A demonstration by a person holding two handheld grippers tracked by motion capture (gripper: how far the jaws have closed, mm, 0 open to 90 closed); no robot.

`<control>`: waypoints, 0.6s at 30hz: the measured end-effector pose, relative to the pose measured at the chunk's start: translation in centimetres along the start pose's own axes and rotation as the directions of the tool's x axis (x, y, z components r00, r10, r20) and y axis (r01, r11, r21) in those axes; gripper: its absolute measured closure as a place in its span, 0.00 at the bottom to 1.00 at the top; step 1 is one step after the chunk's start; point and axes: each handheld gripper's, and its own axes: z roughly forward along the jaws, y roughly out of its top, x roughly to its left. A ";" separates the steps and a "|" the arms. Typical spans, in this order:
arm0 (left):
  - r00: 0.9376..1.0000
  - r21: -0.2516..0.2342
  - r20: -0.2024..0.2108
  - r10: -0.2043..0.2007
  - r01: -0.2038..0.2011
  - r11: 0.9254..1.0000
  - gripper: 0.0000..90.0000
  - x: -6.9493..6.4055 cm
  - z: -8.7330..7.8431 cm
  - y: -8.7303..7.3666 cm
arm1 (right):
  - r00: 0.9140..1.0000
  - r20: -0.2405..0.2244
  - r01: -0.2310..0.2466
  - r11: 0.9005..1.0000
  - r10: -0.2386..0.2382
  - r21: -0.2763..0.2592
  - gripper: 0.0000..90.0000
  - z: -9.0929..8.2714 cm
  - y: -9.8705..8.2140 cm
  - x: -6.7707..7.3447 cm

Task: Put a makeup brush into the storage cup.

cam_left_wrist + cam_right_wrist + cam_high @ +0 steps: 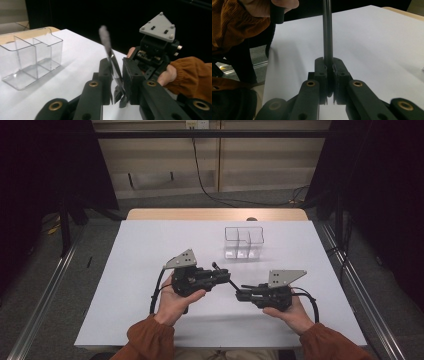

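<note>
Both grippers pinch one thin brush (111, 62) between them; left gripper (226, 276) and right gripper (241, 295) are closed on it; next, probably, into the clear box (243, 242).

Organizer (243, 242) behind brush (226, 277) — on table (140, 250)

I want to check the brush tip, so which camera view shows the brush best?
The left gripper view: the brush stands between the left hand-held gripper jaws, its grey bristle tip visible though blurred. The right gripper view gives just its dark handle clamped in the right hand-held gripper. The high view shows a thin dark stick spanning both grippers.
</note>
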 end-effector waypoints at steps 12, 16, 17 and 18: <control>0.999 0.002 0.036 0.014 -0.014 1.000 0.93 -0.3 -0.1 0.2 | 1.000 0.000 0.000 1.000 0.000 -0.006 0.90 0.0 0.0 -0.1; 0.999 0.006 0.029 0.018 -0.018 1.000 0.93 -0.4 -0.2 0.2 | 1.000 -0.009 -0.003 1.000 0.003 -0.003 0.85 0.0 0.2 0.0; 1.000 0.004 0.027 0.014 -0.014 1.000 0.93 -0.3 -0.2 0.2 | 1.000 -0.015 -0.001 1.000 0.001 -0.005 0.83 0.0 0.2 0.0; 1.000 0.005 0.024 0.016 -0.016 1.000 0.93 -0.3 -0.3 0.2 | 1.000 -0.017 0.001 1.000 -0.001 -0.006 0.82 0.0 0.2 0.0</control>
